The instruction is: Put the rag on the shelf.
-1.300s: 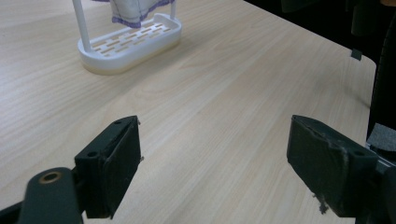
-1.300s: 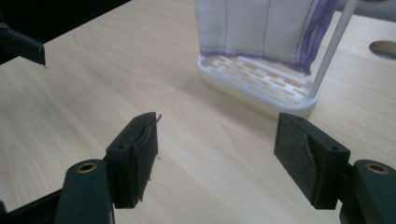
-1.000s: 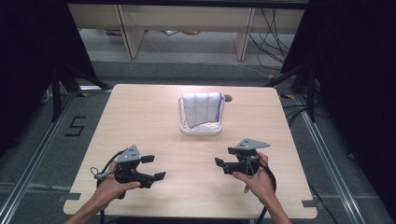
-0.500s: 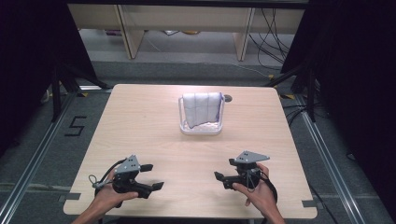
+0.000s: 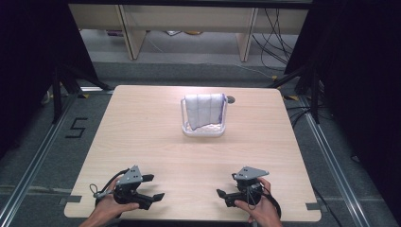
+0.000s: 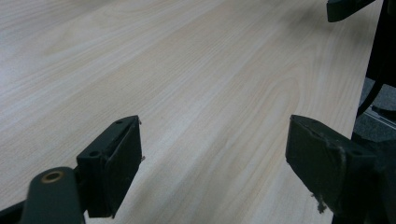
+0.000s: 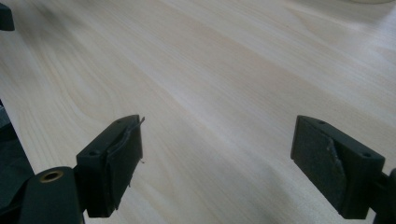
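A white wire basket (image 5: 185,126) stands at the table's middle, toward the far side, with a folded white and pale-purple towel (image 5: 204,109) in it. My left gripper (image 5: 153,187) sits low near the front edge at the left, held by a hand, and points right. Its jaws are open over bare wood (image 6: 215,140). My right gripper (image 5: 228,185) is near the front edge at the right and points left. Its jaws (image 7: 217,140) have just been opening and stand wide with nothing between them. Each gripper view catches a jaw tip of the other gripper (image 6: 345,7) (image 7: 4,17).
The light wooden table (image 5: 142,137) has bare surface between the grippers and the basket. A small dark round grommet (image 5: 230,100) lies behind the basket. Black stands (image 5: 61,80) flank the table, and cables (image 5: 274,28) trail on the floor behind.
Both hands have drawn back toward the table's front edge and sunk lower. The right gripper's jaws have spread wider. The basket and towel have not moved.
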A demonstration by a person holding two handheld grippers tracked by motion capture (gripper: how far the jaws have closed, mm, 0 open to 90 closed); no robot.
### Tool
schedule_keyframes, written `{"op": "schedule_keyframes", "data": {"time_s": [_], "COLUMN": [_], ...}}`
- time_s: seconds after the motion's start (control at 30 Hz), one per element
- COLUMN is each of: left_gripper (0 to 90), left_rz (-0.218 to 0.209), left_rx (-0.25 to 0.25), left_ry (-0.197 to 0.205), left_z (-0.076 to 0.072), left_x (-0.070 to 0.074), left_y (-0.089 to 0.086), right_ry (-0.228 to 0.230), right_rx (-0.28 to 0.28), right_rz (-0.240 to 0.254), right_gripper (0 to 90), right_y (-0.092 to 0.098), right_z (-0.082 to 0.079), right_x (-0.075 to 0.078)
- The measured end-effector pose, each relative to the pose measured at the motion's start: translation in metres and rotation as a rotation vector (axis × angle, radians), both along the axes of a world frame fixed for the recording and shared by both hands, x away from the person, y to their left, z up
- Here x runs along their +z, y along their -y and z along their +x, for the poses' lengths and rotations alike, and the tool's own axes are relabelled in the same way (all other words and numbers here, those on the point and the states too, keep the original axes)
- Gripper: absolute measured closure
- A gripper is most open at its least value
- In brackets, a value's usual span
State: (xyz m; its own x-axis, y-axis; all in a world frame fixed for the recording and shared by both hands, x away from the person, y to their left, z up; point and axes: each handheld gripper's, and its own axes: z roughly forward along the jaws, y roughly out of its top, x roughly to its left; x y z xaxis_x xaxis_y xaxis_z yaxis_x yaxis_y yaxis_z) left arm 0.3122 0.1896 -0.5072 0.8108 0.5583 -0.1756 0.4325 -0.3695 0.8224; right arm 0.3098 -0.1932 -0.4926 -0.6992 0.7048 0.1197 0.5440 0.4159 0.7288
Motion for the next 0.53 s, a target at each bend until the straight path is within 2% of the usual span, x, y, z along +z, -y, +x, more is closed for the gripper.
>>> {"op": "schedule_keyframes", "data": {"time_s": [0.13, 0.27, 0.3, 0.47, 0.53], "left_gripper": [18.2, 18.2, 18.2, 18.2, 18.2], "left_rz": [0.0, -0.01, 0.002, 0.004, 0.013], "left_rx": [0.006, 0.01, 0.008, 0.014, 0.011], "left_ry": [0.002, -0.001, -0.001, -0.001, -0.004], "left_z": [0.0003, 0.0015, 0.0016, 0.0022, 0.0032], "left_x": [0.0003, -0.0009, -0.0004, -0.0013, -0.0016], "left_y": [-0.0008, -0.0007, -0.0014, -0.0014, -0.0021], "right_ry": [-0.002, 0.001, -0.001, 0.011, -0.015], "right_rx": [0.021, 0.004, 0.004, 0.006, -0.008], "right_rz": [-0.004, -0.011, -0.011, -0.022, -0.014], "right_gripper": [17.6, 17.6, 17.5, 17.4, 17.4], "right_y": [-0.0009, 0.0002, 0.0, 0.0005, 0.0003], "right_z": [0.0021, 0.002, 0.0021, 0.0034, 0.0023], "right_x": [-0.0025, -0.0024, -0.0025, -0.0035, -0.0024]}}
